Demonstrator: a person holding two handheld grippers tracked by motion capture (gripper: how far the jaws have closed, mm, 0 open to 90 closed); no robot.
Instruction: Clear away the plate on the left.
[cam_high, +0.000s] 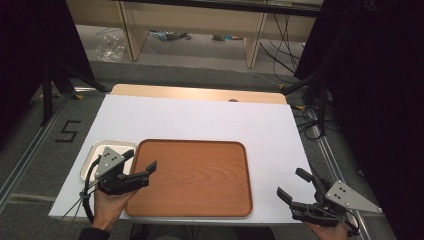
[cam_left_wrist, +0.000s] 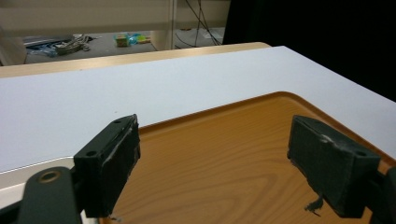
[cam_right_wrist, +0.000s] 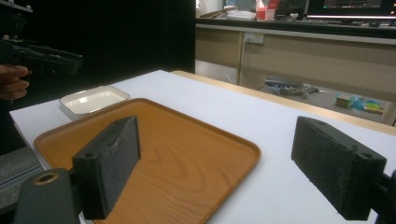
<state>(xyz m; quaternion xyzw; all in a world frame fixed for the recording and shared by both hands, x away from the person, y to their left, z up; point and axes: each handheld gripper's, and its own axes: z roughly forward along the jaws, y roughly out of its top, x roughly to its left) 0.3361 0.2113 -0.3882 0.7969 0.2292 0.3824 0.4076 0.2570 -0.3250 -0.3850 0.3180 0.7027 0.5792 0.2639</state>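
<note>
A wooden tray (cam_high: 200, 180) with visible grain, rounded corners and a raised rim lies flat on the white sheet (cam_high: 200, 117) that covers the table (cam_high: 200, 93). Its long axis runs left to right across the table, near the front edge.

Just beside the tray's left end sits a small white dish (cam_high: 92, 155), rectangular with rounded corners and a glossy surface.

The left gripper (cam_high: 144, 162) hovers over the tray's left rim, held in a hand (cam_high: 107, 205), jaws spread apart and holding nothing. In the left gripper view its 2 black pads (cam_left_wrist: 114, 158) look matte and rough, one with a frayed thread.

The right gripper (cam_high: 294, 184) sits at the table's front right corner, off the tray, jaws likewise wide apart and empty. Its pads (cam_right_wrist: 338, 161) show a coarse, grainy texture.
</note>
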